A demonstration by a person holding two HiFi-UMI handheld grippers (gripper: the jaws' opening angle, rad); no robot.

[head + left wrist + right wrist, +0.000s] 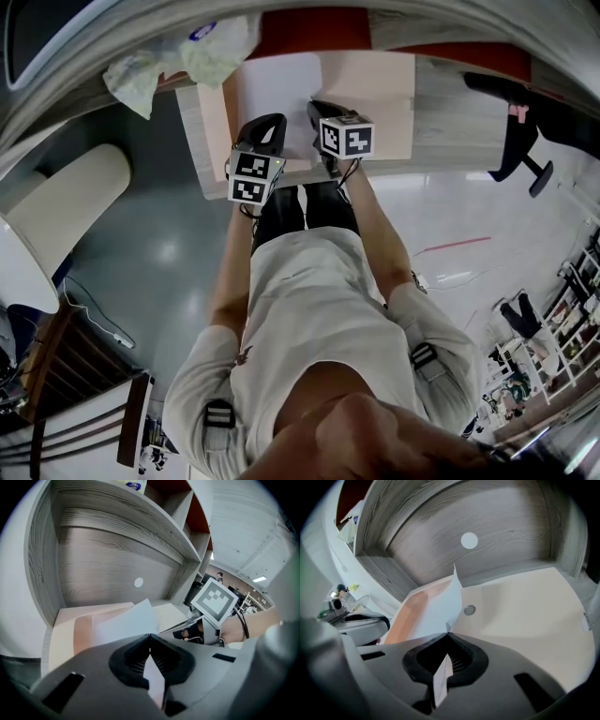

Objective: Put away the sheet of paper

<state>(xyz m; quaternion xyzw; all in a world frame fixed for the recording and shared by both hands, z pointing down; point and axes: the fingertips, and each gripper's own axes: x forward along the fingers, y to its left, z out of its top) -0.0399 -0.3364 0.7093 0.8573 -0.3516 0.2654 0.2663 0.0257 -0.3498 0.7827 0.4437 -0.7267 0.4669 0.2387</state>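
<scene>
Both claws pinching the paper's near edge, job maybe half done

Your left gripper (150, 641) has its jaws pressed together on the sheet of paper (124, 623), with a strip of it poking back between them. Your right gripper (448, 639) pinches the same edge just off to its right. Ahead of both claws the sheet runs out over what looks like an open peach folder (525, 606) lying in the wood-grain cubby (108, 569). One corner kicks up beyond the right claw's tips, near the folder's snap button (469, 610). I'd say the sheet has reached its spot but isn't put away yet: it isn't flat, neither claw has let go, and the folder's open. You probably need to settle it down, release, and maybe fold the flap over.
</scene>
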